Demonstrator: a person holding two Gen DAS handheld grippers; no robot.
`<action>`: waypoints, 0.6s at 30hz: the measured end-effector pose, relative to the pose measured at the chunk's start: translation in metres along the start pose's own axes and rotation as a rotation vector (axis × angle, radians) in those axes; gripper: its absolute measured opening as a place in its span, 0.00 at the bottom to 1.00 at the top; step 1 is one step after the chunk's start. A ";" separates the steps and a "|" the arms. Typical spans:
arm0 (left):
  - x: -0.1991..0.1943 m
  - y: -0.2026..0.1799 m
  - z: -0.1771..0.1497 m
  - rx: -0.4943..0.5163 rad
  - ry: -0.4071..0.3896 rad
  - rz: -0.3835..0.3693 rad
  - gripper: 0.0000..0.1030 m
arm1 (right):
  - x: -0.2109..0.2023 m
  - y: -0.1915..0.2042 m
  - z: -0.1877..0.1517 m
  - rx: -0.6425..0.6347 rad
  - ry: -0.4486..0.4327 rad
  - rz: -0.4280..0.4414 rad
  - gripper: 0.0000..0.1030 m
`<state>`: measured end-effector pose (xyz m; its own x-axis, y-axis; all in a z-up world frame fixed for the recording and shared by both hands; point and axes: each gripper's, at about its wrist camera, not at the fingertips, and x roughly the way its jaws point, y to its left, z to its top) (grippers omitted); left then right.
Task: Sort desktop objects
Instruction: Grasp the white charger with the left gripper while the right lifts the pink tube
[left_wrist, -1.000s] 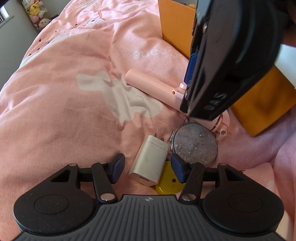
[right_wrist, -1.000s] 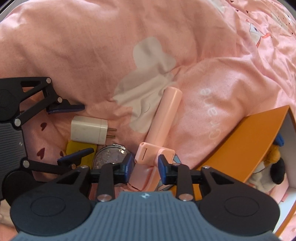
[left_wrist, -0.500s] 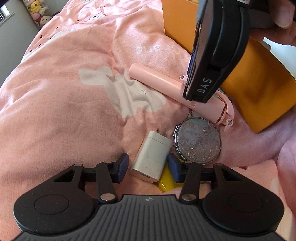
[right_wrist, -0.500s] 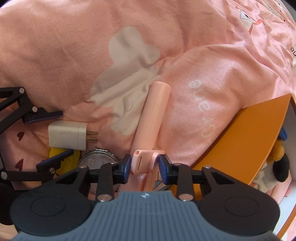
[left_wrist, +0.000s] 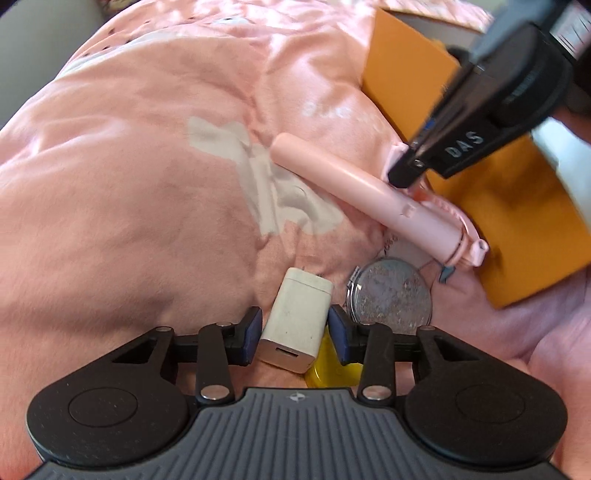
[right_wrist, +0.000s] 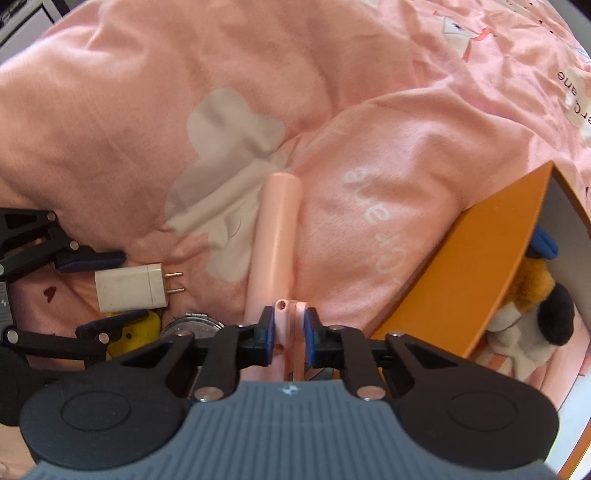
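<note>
While the left wrist view looks down on a pink quilt (left_wrist: 129, 177), the left gripper (left_wrist: 293, 334) sits at the lower middle of the frame with its jaws closing around a white USB charger (left_wrist: 295, 317); the blue pads stand just beside its two sides, and I cannot tell if they press yet. A yellow object (left_wrist: 332, 363) peeks from under the charger's right side, and a round glittery compact mirror (left_wrist: 391, 297) lies just to the right. Above them a pink selfie stick (left_wrist: 354, 192) slants toward the lower right, its upper part caught by the right gripper (left_wrist: 406, 173) coming in from the upper right. An orange box (left_wrist: 509, 229) stands behind at the right edge.

From the right wrist view, the right gripper (right_wrist: 289, 334) at the lower middle is clamped tight on the selfie stick's (right_wrist: 277, 236) folded phone bracket. At the left edge lies the charger (right_wrist: 131, 291), prongs pointing right, between the left gripper's fingers (right_wrist: 92, 260). The orange box (right_wrist: 484, 266) fills the right side, a plush toy (right_wrist: 532, 306) inside it.
</note>
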<state>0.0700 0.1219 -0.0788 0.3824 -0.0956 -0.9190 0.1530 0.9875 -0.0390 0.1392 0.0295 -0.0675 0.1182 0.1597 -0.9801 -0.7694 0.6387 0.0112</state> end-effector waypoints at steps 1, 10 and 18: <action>-0.003 0.003 -0.001 -0.030 -0.011 -0.007 0.42 | -0.003 -0.002 0.000 0.020 -0.002 0.022 0.06; -0.027 0.029 -0.001 -0.213 -0.087 -0.072 0.36 | -0.024 -0.005 0.010 0.049 -0.058 0.047 0.06; -0.057 0.025 0.007 -0.222 -0.174 -0.063 0.36 | -0.076 -0.009 0.003 0.067 -0.191 0.086 0.06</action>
<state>0.0582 0.1510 -0.0249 0.5324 -0.1592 -0.8314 -0.0145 0.9803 -0.1970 0.1392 0.0136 0.0072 0.1755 0.3514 -0.9196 -0.7390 0.6642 0.1128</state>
